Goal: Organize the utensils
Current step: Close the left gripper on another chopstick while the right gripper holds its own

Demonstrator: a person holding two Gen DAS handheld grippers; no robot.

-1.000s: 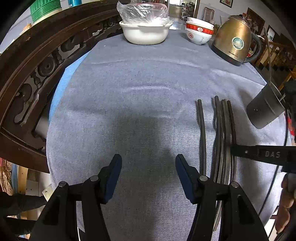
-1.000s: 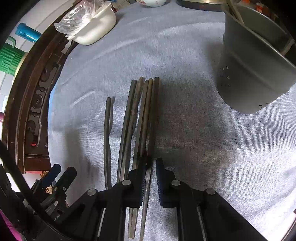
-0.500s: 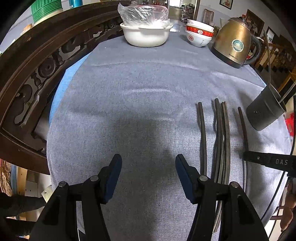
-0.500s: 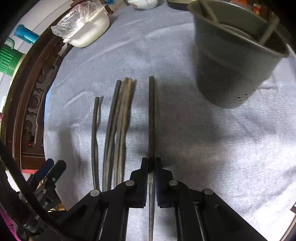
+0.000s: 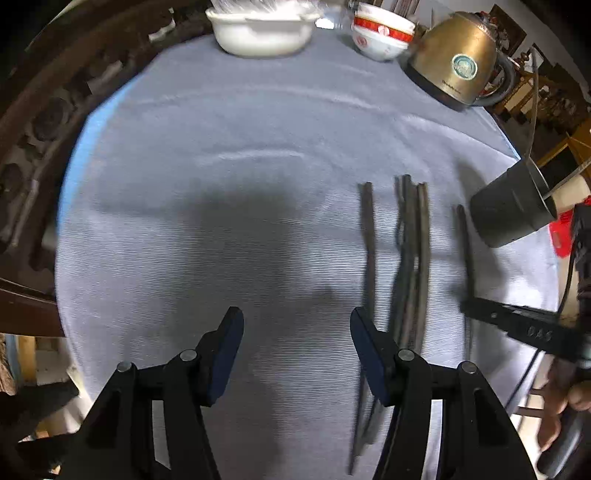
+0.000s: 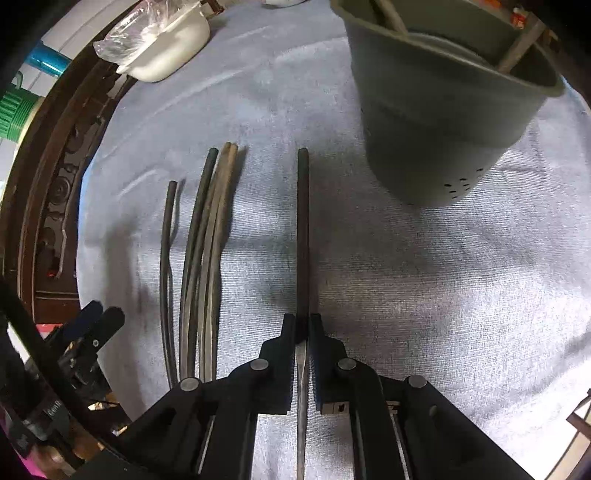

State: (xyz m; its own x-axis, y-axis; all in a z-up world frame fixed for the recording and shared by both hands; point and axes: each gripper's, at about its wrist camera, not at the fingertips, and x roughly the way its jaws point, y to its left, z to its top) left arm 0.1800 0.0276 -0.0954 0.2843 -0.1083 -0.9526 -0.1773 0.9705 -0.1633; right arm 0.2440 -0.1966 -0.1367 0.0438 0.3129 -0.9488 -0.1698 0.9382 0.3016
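1. The right claw (image 6: pixel 303 328) is pinched narrow on 1 dark chopstick (image 6: pixel 303 221), gripping it near the thin end; the thick end points ahead toward the grey utensil holder (image 6: pixel 436 122).
2. That chopstick sits apart from the others, and whether it is clear of the cloth-covered desk (image 6: pixel 424 277) cannot be told from either view.
3. The holder stands ahead and to the right of the held stick, and already has at least 2 utensils leaning inside it, so some of the sorting looks done.
4. The left claw (image 5: pixel 295 354) hangs over bare cloth with its jaws standing wide and nothing between them.
5. Left on the desk: 1 lone chopstick (image 6: pixel 168 258) on the far left, and just beside it a tight bundle of chopsticks (image 6: pixel 210 240), about 3 or 4; the exact count is hard to read where they overlap.
6. Judged from this, the task is partway: the held stick has yet to go into the holder, and the lone stick and the bundle after it.
7. A white bowl (image 5: pixel 258 33) and a gold kettle (image 5: pixel 458 62) at the far edge look to be no part of the job.
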